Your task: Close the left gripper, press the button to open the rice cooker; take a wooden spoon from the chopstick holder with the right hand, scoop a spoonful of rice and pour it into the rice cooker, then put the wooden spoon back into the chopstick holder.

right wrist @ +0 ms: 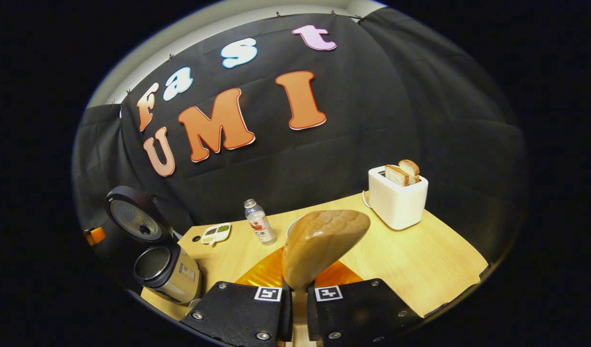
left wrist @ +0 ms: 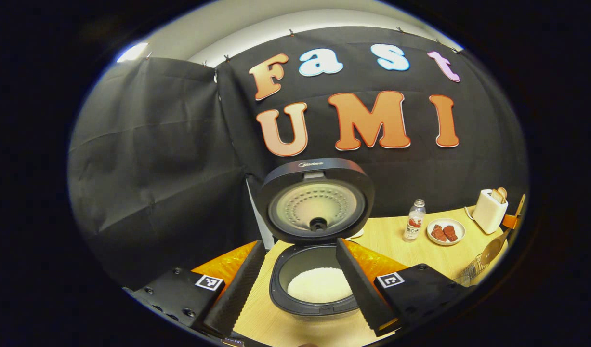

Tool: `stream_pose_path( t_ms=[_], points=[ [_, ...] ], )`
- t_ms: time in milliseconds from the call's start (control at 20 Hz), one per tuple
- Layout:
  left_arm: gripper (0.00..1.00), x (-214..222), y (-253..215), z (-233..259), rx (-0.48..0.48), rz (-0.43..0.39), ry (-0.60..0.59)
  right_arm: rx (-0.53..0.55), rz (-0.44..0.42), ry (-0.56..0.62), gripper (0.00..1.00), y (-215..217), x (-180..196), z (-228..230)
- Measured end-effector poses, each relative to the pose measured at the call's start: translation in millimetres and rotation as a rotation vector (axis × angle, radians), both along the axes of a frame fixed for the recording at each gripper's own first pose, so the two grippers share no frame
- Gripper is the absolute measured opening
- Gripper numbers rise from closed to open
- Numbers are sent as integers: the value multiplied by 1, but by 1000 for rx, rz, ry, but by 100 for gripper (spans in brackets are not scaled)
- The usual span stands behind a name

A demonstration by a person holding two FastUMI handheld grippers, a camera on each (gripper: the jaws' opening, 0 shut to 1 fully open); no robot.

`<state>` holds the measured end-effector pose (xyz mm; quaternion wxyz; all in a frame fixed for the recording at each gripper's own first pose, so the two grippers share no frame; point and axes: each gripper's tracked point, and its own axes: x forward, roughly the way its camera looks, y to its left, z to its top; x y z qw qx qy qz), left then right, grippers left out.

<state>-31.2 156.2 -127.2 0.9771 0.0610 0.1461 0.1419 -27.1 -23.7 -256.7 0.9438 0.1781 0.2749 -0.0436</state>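
The right tongs (right wrist: 299, 294) are clamped narrow on the neck of the wooden spoon (right wrist: 321, 241), its bowl standing up just ahead of them, while the left tongs (left wrist: 300, 284) hang spread wide, holding nothing, with the open rice cooker (left wrist: 317, 289) between and just beyond their tips — lid up, white rice (left wrist: 319, 285) in the pot. The spoon looks light and stiff, but smooth wood can twist in a pinch, so I'd judge a grip low on the handle keeps it level. From the right tongs the cooker sits off to the left on the tabletop (right wrist: 420, 260).
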Motion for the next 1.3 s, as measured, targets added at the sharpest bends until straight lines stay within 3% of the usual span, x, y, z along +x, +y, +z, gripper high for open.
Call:
stream_pose_path(
  t_ms=[200, 650, 900, 1300],
  points=[
    [100, 1, -12, 6, 8, -17, -3, -13, -31, 19, 11, -21, -1, -16],
    [100, 3, -15, 17, 32, -15, -16, 15, -59, 103, 11, -21, -5, -73],
    [99, 1, -10, 13, 0, 6, -12, 4, -32, 163, 12, -14, -8, -95],
    [100, 15, 24, 48, -65, 30, -85, -10, 16, 272, 16, -7, -27, -110]
  ],
)
